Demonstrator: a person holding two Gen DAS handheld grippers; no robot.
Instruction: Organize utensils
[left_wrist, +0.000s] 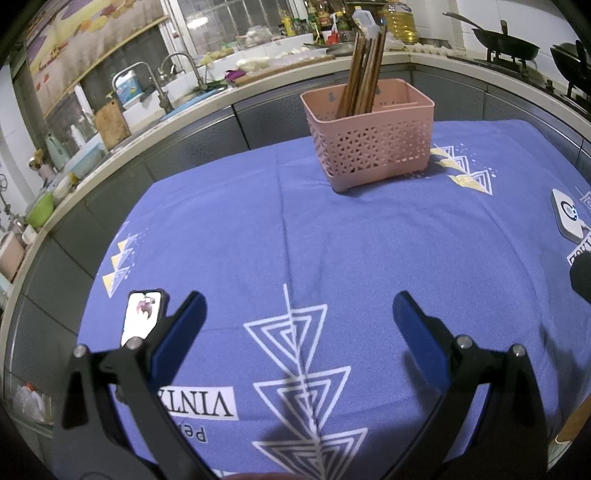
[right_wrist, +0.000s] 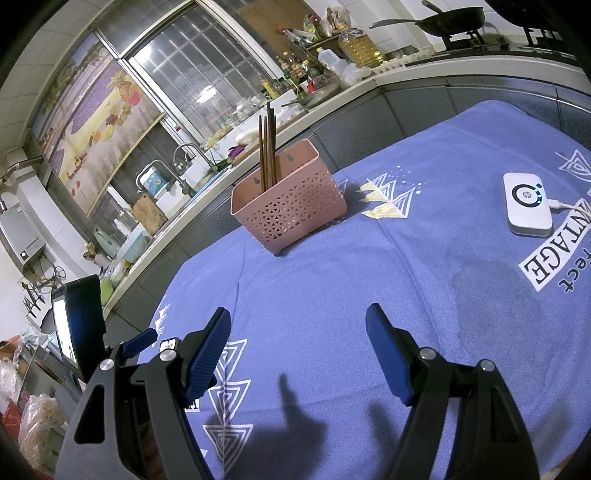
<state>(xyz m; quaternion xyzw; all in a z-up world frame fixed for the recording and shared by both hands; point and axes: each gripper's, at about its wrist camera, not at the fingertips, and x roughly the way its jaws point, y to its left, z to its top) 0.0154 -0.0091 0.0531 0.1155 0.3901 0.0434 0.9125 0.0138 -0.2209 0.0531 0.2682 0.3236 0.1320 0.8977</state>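
Counter cloth: blue cloth (left_wrist: 229, 229) with white triangle prints and block lettering, covers the counter; the landmark, the pink basket, stands on its far part.
Kitchen run: behind the pink basket, a sink with taps (left_wrist: 177, 79), bottles along a window sill, a dark wok (right_wrist: 443, 20) on a burner to the far right.
Pink basket: perforated plastic utensil holder (left_wrist: 373, 147), upright, an inner divider showing at the rim; in the right wrist view (right_wrist: 291, 206) it stands clear of everything else on the cloth.
Chopsticks: brown bundle (left_wrist: 364, 74) standing on end in the basket's left rear compartment, leaning slightly, tops well above the rim; also seen from the right (right_wrist: 267, 147).
Left gripper: (left_wrist: 299, 328) near side of the cloth, well short of the basket; fingers (left_wrist: 184, 332) spread wide, nothing between them, only cloth below.
Right gripper: (right_wrist: 299, 350) likewise well short of the basket, to its right; fingers (right_wrist: 388, 354) released and spread, empty.
White device: small rounded box with a ring light (right_wrist: 526, 208), cable attached, lying flat on the cloth well right of the basket.
Phone: lit screen (left_wrist: 142, 315), on the cloth nearer than the basket and to its left, just beside the left finger.
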